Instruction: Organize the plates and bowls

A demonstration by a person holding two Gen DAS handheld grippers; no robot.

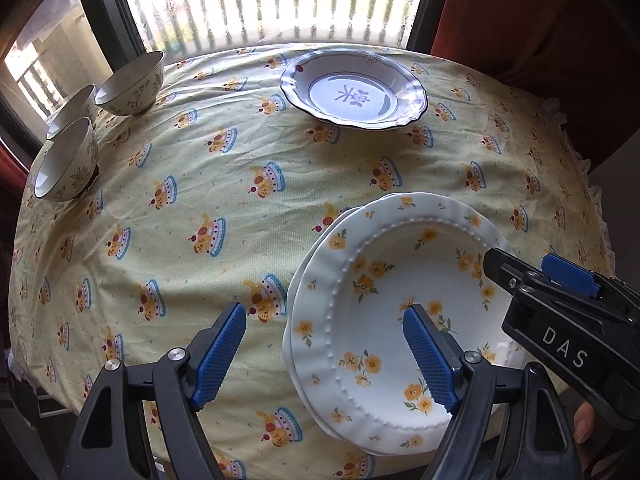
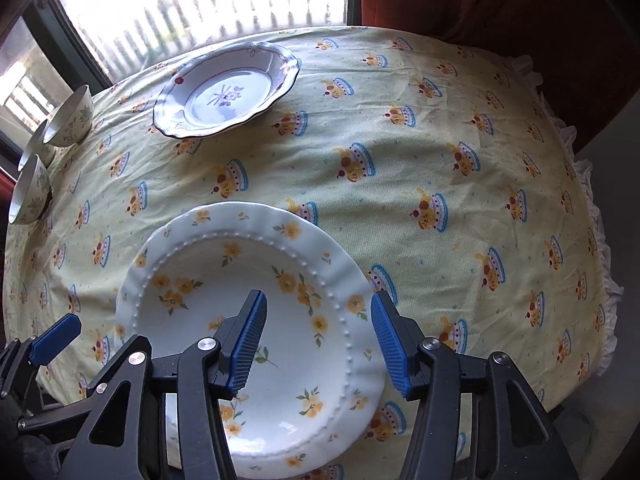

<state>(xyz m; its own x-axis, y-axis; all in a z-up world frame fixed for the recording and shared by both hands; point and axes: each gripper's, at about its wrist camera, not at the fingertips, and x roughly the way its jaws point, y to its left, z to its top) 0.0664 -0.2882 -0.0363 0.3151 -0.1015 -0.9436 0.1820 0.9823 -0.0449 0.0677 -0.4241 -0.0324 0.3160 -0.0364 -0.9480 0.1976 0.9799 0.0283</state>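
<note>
Two stacked white plates with yellow flowers [image 1: 384, 304] lie on the near side of the table; the stack also shows in the right wrist view [image 2: 200, 280]. A blue-rimmed plate [image 1: 354, 88] [image 2: 226, 92] lies at the far side. Three floral bowls [image 1: 132, 84] [image 2: 70, 124] stand at the far left. My left gripper [image 1: 325, 354] is open, straddling the stack's left rim from above. My right gripper [image 2: 318, 340] is open, straddling the stack's right rim; it also shows in the left wrist view [image 1: 536, 276].
A yellow tablecloth with cake prints [image 1: 224, 184] [image 2: 440, 152] covers the round table. A window with bars [image 1: 280, 0] is behind the table. A red-brown curtain [image 1: 540, 20] hangs at the right.
</note>
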